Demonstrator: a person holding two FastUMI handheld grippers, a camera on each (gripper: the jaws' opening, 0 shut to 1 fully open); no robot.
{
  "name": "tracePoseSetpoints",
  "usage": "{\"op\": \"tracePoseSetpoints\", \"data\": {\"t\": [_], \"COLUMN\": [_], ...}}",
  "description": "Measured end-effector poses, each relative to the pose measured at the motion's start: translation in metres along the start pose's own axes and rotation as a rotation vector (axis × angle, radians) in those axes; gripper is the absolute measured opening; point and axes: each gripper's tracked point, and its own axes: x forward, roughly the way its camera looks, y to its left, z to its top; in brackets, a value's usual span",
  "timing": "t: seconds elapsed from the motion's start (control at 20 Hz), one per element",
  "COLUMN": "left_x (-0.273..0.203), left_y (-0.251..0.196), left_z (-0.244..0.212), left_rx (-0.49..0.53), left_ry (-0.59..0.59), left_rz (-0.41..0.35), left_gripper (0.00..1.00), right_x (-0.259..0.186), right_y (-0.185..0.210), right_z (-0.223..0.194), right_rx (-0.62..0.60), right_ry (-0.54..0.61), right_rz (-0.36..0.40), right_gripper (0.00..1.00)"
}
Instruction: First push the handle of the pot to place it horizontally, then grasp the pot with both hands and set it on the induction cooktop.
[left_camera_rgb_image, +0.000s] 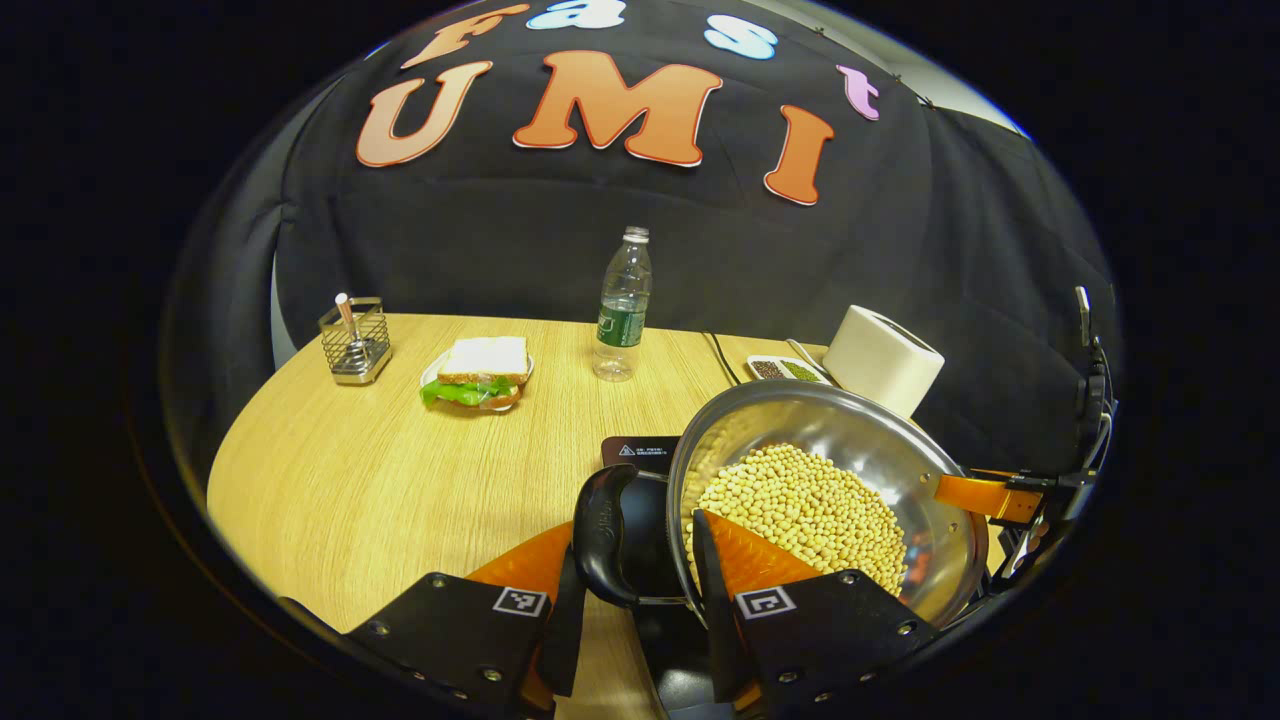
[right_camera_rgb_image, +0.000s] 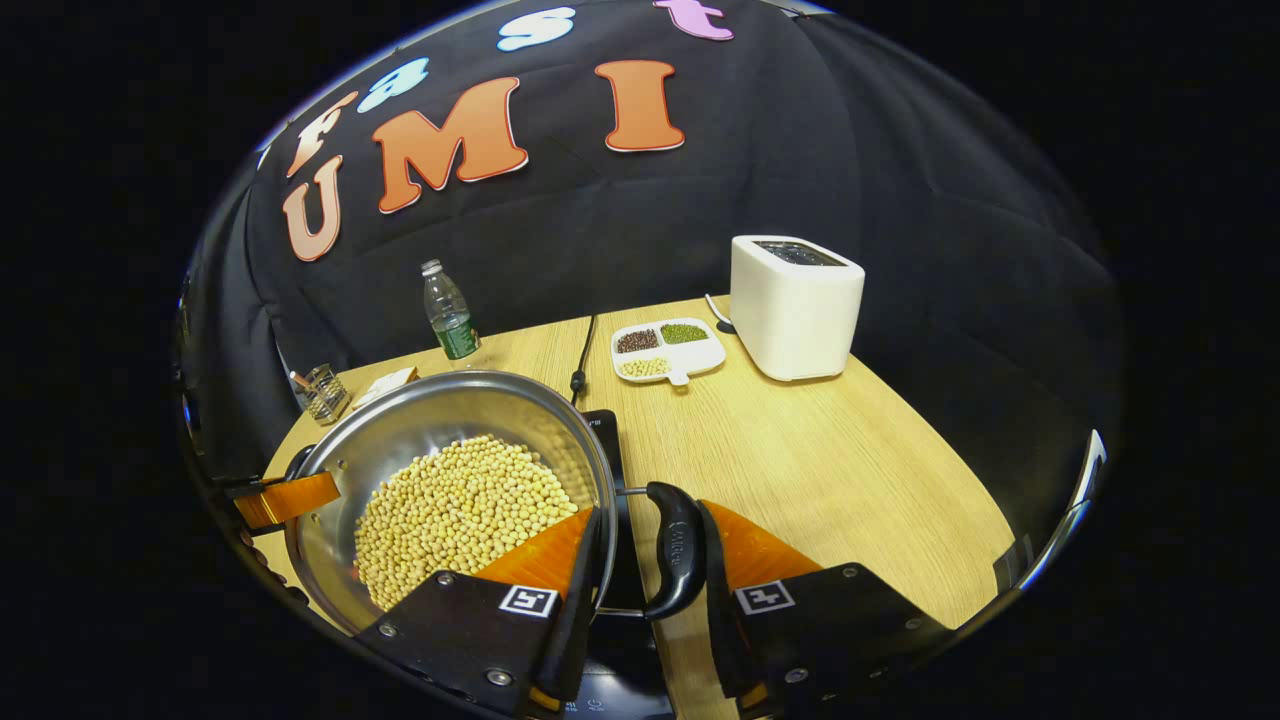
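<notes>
A steel pot (left_camera_rgb_image: 830, 500), about half full of pale soybeans (left_camera_rgb_image: 800, 510), sits over the dark induction cooktop (left_camera_rgb_image: 640, 452) near the front edge of the wooden bench (left_camera_rgb_image: 380, 470). Whether its base is resting on the glass or just above it cannot be told.

The pot has a black loop handle on each side. The left gripper (left_camera_rgb_image: 635, 570) straddles one handle (left_camera_rgb_image: 600, 535) together with the rim, one finger outside the loop and the other inside the pot over the beans. The right gripper (right_camera_rgb_image: 645, 560) does the same at the opposite handle (right_camera_rgb_image: 672, 550). Both sets of jaws are narrowed around handle and rim and seem to be grasping them, though firm contact on both sides is hard to confirm.

The step in hand looks like setting the pot down. It is best done with both sides level and lowered together, so the beans do not slide or spill, and centred on the cooktop before letting go.

Behind the pot stand a water bottle (left_camera_rgb_image: 622, 305), a sandwich on a plate (left_camera_rgb_image: 480, 372), a wire holder (left_camera_rgb_image: 355, 340), a divided dish of grains (right_camera_rgb_image: 668, 350) and a white toaster (right_camera_rgb_image: 795, 305).
</notes>
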Motion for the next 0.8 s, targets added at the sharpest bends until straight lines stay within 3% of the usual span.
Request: {"op": "tracePoseSetpoints", "data": {"t": [0.1, 0.15, 0.35, 0.4, 0.5, 0.55, 0.8], "left_x": [-0.002, -0.005, -0.037, -0.047, -0.069, -0.079, -0.133], "left_y": [0.005, 0.009, 0.006, 0.005, 0.005, 0.005, 0.021], "left_z": [0.001, -0.001, 0.063, 0.077, 0.098, 0.111, 0.156], "left_rx": [-0.003, -0.002, 0.096, 0.109, 0.099, 0.097, 0.152], "left_ry": [-0.012, -0.009, -0.209, -0.243, -0.301, -0.333, -0.426], "left_rz": [0.02, 0.038, 0.063, 0.078, 0.102, 0.111, 0.232], "left_gripper": [0.53, 0.55, 0.56, 0.62, 0.81, 0.8, 0.8], "right_x": [0.001, 0.0, -0.009, -0.015, -0.032, -0.04, -0.094], "right_y": [0.004, 0.005, 0.0, 0.002, 0.003, 0.002, -0.008], "right_z": [-0.003, 0.002, 0.028, 0.037, 0.06, 0.072, 0.134], "right_rx": [-0.006, 0.001, 0.004, -0.001, -0.017, -0.029, -0.058], "right_ry": [0.018, -0.002, -0.084, -0.112, -0.176, -0.21, -0.375], "right_rz": [0.02, 0.026, 0.008, 0.015, 0.026, 0.028, 0.032], "right_gripper": [0.47, 0.57, 0.62, 0.64, 0.81, 0.91, 0.94]}}
